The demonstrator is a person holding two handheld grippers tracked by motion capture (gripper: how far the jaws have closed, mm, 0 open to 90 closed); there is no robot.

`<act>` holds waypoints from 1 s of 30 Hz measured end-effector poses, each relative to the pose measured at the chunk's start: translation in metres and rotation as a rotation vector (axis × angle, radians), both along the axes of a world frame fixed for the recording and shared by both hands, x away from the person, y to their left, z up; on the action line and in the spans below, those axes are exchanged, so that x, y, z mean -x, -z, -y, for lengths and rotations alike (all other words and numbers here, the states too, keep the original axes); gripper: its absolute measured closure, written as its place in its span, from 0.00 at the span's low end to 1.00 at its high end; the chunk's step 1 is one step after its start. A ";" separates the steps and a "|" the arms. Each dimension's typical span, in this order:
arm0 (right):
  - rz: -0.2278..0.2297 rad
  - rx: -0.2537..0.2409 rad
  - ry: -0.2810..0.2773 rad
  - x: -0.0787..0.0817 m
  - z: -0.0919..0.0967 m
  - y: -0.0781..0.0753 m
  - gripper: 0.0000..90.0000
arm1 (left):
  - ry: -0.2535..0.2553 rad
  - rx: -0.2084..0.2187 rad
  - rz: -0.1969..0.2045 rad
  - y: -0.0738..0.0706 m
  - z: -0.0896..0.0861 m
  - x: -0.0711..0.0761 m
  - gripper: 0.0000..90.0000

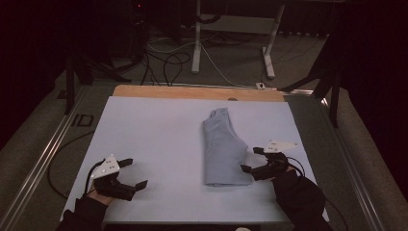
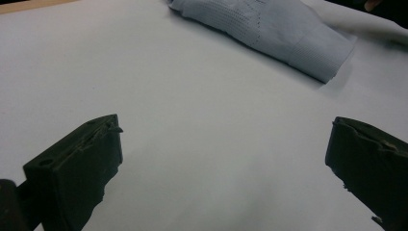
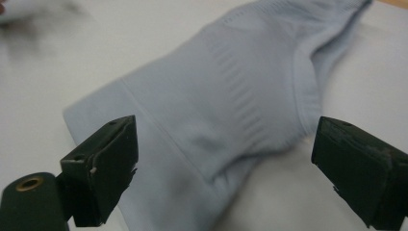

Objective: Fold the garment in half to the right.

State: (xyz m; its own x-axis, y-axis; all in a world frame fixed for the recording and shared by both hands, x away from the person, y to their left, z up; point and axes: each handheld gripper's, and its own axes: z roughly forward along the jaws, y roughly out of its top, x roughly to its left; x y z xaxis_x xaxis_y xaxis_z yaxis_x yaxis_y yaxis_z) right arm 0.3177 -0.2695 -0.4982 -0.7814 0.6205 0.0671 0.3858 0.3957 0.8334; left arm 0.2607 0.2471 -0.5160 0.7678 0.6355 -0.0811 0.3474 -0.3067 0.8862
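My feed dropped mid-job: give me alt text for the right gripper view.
A pale blue folded garment lies on the white table cover, close ahead of the open right gripper, whose two black jaws stand wide apart on either side of the cloth's near edge.

A folded pale blue garment [image 1: 223,149] lay on the white sheet [image 1: 154,130]. The right gripper [image 1: 254,160] sat just beside it, jaws apart; the left gripper [image 1: 134,173], also spread, was well apart from it.
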 end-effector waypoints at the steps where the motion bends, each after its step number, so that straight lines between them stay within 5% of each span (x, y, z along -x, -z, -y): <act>1: 0.001 -0.004 0.003 0.001 0.002 0.001 0.10 | 0.002 -0.001 0.001 0.000 0.000 0.000 0.00; 12: -0.025 -0.007 0.039 0.016 0.015 0.020 0.10 | -0.002 -0.016 0.016 -0.002 0.002 0.002 0.00; 23: 0.019 0.021 0.110 0.030 0.022 0.029 0.10 | -0.013 -0.018 0.013 0.000 -0.001 0.002 0.00; 30: 0.014 0.050 0.105 0.032 0.020 0.035 0.10 | -0.013 -0.012 0.016 0.000 -0.001 0.003 0.00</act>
